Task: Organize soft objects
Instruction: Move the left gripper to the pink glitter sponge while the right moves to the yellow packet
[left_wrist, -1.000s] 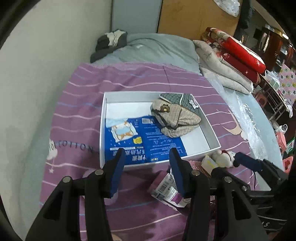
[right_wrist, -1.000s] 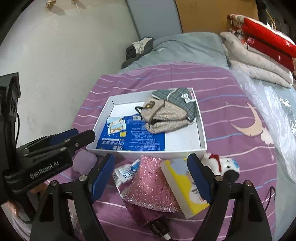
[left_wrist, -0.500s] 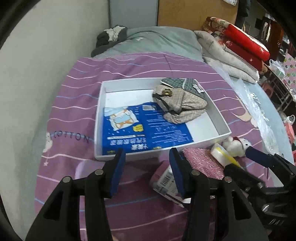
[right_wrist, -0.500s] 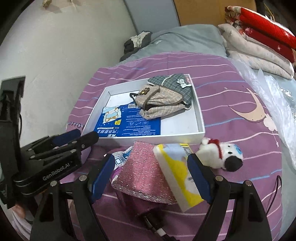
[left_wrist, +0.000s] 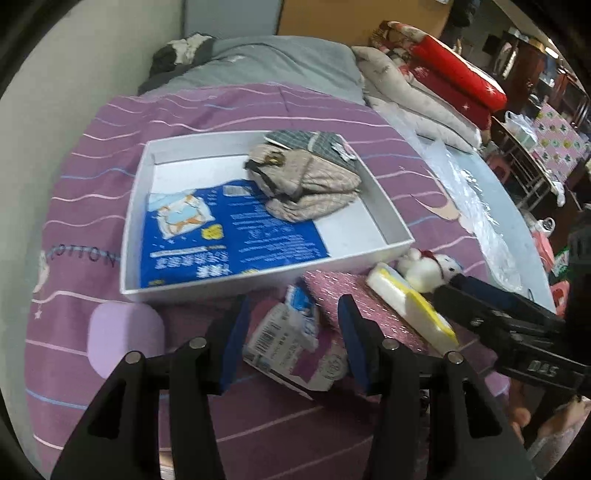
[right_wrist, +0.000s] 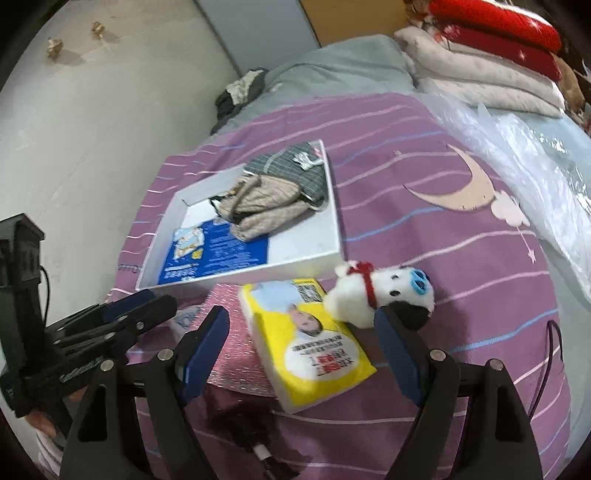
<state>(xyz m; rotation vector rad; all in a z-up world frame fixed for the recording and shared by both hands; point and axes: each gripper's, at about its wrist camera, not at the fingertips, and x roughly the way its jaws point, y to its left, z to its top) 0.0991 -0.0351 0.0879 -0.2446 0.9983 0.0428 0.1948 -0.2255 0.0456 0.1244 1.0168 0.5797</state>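
A white box on the purple bedspread holds a blue pack and folded beige and grey plaid cloth. In front of it lie a white and blue tissue pack, a pink glitter pouch, a yellow pack and a white plush toy. My left gripper hangs open above the tissue pack, clear of it. My right gripper stands open wide over the yellow pack, its right finger just in front of the plush toy. The yellow pack lies partly on the pouch.
A lilac pad lies left of the pile, near the box's front corner. Folded quilts and a clear plastic sheet are at the far right. A grey blanket lies beyond the box, and a wall runs along the left.
Both grippers have come down and closer to the pile in front of the box. The right one has rolled and now frames the yellow pack and plush toy. Neither opening has changed.
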